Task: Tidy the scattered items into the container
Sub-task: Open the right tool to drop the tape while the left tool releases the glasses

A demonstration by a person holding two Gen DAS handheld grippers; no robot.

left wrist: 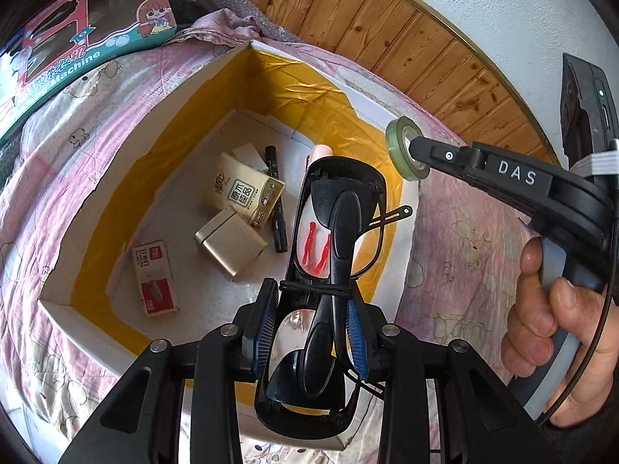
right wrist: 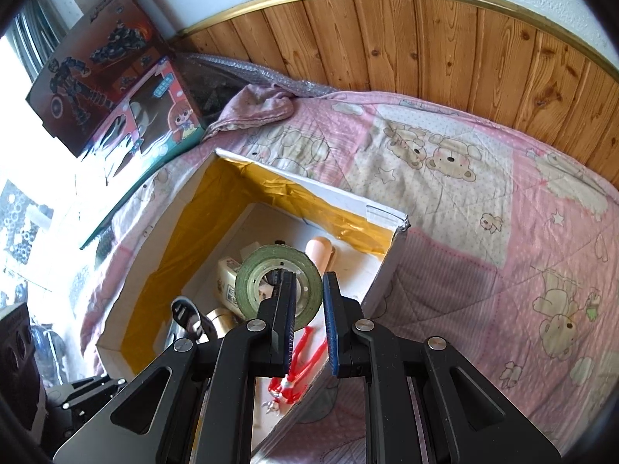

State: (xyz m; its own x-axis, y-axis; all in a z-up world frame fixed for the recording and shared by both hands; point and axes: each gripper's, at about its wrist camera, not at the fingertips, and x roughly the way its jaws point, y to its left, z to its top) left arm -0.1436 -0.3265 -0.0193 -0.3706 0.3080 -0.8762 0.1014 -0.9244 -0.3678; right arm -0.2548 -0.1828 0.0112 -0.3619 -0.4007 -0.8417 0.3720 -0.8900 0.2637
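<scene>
Above a white box (left wrist: 127,162) lined with gold foil, resting on a pink bear-print quilt (left wrist: 464,239), both grippers carry items. Left gripper (left wrist: 309,332): its blue-padded fingers pinch one folded pair of black glasses (left wrist: 340,232), bound by a thin black band, hanging over the box floor. Right gripper (right wrist: 309,321), at two o'clock in the left view, grips one roll of green tape (right wrist: 267,282) by its rim, over the box's near corner. To do this well, lower each item close to the floor before spreading the fingers, aiming for bare floor. Inside I count one tissue packet (left wrist: 247,189), one gold tin (left wrist: 228,243), one staple box (left wrist: 154,278), one black marker (left wrist: 276,208), one red figure (right wrist: 298,363) and one peach-coloured cylinder (right wrist: 319,251).
</scene>
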